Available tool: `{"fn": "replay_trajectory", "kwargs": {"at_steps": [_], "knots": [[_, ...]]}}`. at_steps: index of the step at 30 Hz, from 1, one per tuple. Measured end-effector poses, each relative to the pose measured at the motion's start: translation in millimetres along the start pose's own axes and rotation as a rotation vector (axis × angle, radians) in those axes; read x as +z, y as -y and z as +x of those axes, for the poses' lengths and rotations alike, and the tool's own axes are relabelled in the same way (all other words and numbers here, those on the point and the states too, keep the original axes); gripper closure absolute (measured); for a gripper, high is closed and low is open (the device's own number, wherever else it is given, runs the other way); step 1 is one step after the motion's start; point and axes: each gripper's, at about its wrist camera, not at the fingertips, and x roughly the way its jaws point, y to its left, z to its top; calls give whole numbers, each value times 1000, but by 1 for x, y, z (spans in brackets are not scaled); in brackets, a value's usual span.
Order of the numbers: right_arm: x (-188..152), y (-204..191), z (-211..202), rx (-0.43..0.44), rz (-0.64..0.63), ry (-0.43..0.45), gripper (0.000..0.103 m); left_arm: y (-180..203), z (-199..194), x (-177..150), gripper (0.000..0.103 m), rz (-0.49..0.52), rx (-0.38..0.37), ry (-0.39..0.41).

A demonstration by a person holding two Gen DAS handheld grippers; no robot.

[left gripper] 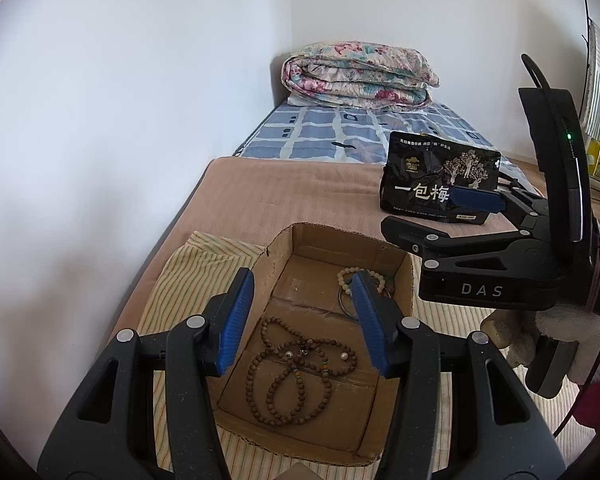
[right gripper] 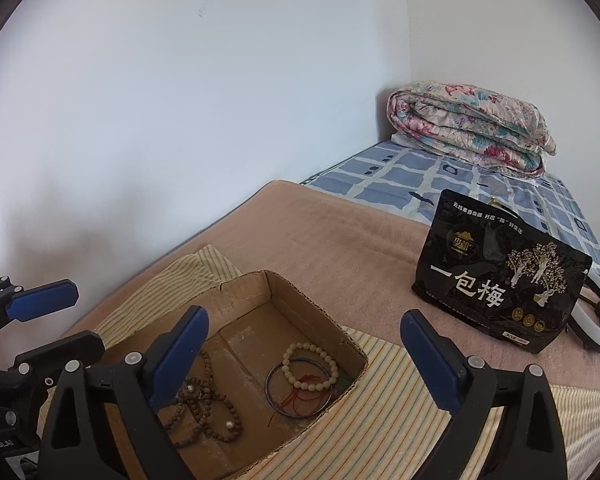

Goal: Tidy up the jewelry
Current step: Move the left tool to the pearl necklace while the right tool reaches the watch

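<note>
An open cardboard box [left gripper: 268, 264] [right gripper: 236, 292] sits on a striped cloth on the bed. Inside lie a long brown bead necklace [left gripper: 300, 372] [right gripper: 204, 408], a pale bead bracelet [right gripper: 310, 366] [left gripper: 360, 274] and a dark thin bangle [right gripper: 296, 390]. My left gripper [left gripper: 304, 320] is open and empty, hovering above the box over the brown beads. My right gripper [right gripper: 304, 352] is open and empty, above the box's right side. It also shows in the left wrist view [left gripper: 432, 216], to the right of the box.
A black snack bag [right gripper: 500, 280] [left gripper: 436, 176] stands on the pink blanket [right gripper: 320, 240] right of the box. A folded floral quilt [left gripper: 356, 76] [right gripper: 468, 128] lies at the bed's far end. A white wall runs along the left.
</note>
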Motion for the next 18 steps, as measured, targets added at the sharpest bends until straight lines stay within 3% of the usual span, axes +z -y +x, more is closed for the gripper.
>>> {"fn": "replay_trajectory", "kwargs": {"at_steps": [3, 7, 18], "knots": [[0, 6, -8, -17, 7, 3, 1, 7, -6, 2, 50, 6, -4, 10], [0, 15, -21, -46, 17, 1, 0, 15, -13, 3, 42, 11, -11, 27], [-11, 68, -75, -137, 115, 8, 0, 42, -26, 7, 41, 0, -85, 37]]}}
